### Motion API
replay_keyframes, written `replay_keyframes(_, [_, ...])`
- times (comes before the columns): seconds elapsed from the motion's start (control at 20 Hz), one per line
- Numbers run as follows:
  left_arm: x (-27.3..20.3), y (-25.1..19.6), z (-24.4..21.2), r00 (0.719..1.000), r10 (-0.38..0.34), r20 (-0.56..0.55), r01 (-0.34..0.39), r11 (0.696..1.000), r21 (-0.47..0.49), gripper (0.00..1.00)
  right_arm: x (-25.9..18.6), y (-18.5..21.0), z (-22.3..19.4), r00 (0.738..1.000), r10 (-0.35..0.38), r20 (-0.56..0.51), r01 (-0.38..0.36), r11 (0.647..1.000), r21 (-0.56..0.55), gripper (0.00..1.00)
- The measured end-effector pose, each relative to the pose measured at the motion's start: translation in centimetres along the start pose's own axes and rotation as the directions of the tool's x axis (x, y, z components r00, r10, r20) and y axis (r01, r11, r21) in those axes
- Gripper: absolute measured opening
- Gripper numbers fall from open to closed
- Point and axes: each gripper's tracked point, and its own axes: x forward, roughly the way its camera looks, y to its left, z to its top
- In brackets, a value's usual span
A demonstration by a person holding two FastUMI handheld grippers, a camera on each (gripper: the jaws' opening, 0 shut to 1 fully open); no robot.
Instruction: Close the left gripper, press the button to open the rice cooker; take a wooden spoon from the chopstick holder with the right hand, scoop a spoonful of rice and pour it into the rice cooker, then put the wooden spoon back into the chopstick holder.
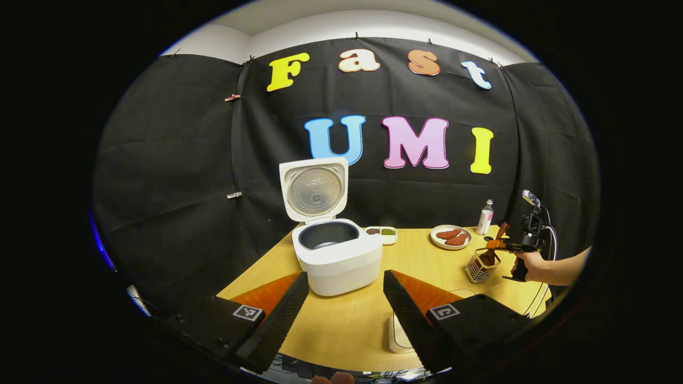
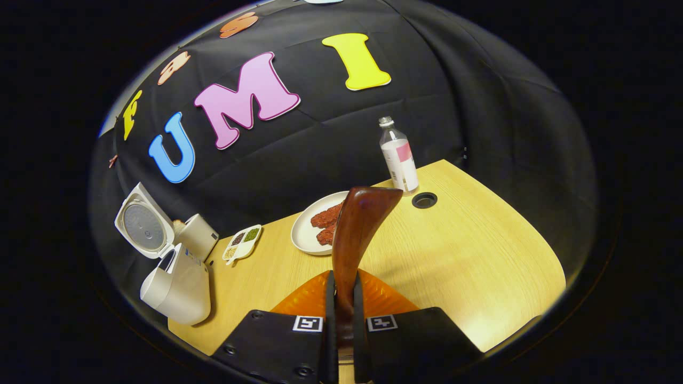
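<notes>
Squeezing the brown wooden spoon (image 2: pixel 355 234) tight between both fingers, the right gripper (image 2: pixel 341 320) holds it over the wire chopstick holder (image 1: pixel 481 266). The left gripper (image 1: pixel 346 306) is open, facing the open white rice cooker (image 1: pixel 336 250).

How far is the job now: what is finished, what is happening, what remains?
Done: the rice cooker stands with its lid up and its pot looks empty. In hand: the right gripper has its jaws shut on the wooden spoon, at the chopstick holder in the left gripper view. The left gripper is open. Left: scooping rice, pouring it in, returning the spoon.
</notes>
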Motion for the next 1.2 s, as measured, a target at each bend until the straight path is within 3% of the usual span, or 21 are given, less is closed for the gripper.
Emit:
replay_keyframes(0.1, [0.0, 0.6, -0.3, 1.0, 0.006, -0.005, -0.006, 1.0, -0.004, 0.97, 0.0, -0.4, 0.3, 0.999, -0.029, 0.013, 0.029, 1.0, 0.005, 0.18])
replay_keyframes(0.15, [0.0, 0.9, -0.4, 1.0, 0.01, -0.008, -0.01, 1.0, -0.008, 0.97, -0.1, -0.2, -0.1, 0.999, -0.033, 0.014, 0.033, 0.999, -0.002, 0.14])
replay_keyframes(0.2, [-0.1, 1.0, -0.6, 1.0, 0.011, -0.01, -0.012, 1.0, -0.012, 0.97, -0.3, -0.1, 0.2, 0.999, -0.037, 0.031, 0.038, 0.999, -0.015, 0.18])
replay_keyframes(0.3, [-0.1, 1.3, -0.9, 1.0, 0.015, -0.016, -0.016, 1.0, -0.015, 0.97, -0.9, 0.1, 1.0, 0.997, -0.028, 0.07, 0.032, 0.999, -0.044, 0.22])
replay_keyframes(0.4, [-0.3, 1.5, -1.3, 1.0, 0.018, -0.02, -0.018, 1.0, -0.012, 0.97, -1.0, 0.7, 1.9, 0.994, -0.016, 0.108, 0.021, 0.998, -0.051, 0.2])
replay_keyframes(0.6, [-0.2, 1.8, -1.5, 1.0, 0.022, -0.022, -0.022, 1.0, -0.019, 0.97, -0.9, 0.7, 0.7, 0.999, 0.007, 0.048, -0.006, 1.0, -0.019, 0.21])
replay_keyframes(0.75, [-0.3, 2.2, -1.1, 1.0, 0.029, -0.01, -0.029, 1.0, -0.009, 0.97, -1.1, 1.6, 0.2, 0.999, 0.037, 0.037, -0.035, 0.998, -0.055, 0.21])
replay_keyframes(1.0, [-0.3, 2.7, -0.9, 0.999, 0.035, -0.004, -0.035, 0.999, -0.016, 0.97, -2.0, 1.0, 1.3, 0.998, 0.004, 0.056, -0.001, 0.998, -0.061, 0.07])
replay_keyframes(1.2, [-0.1, 2.5, -1.1, 1.0, 0.013, 0.001, -0.013, 0.999, -0.038, 0.97, -5.5, 2.2, 5.4, 0.988, 0.047, 0.15, -0.038, 0.997, -0.064, 0.07])
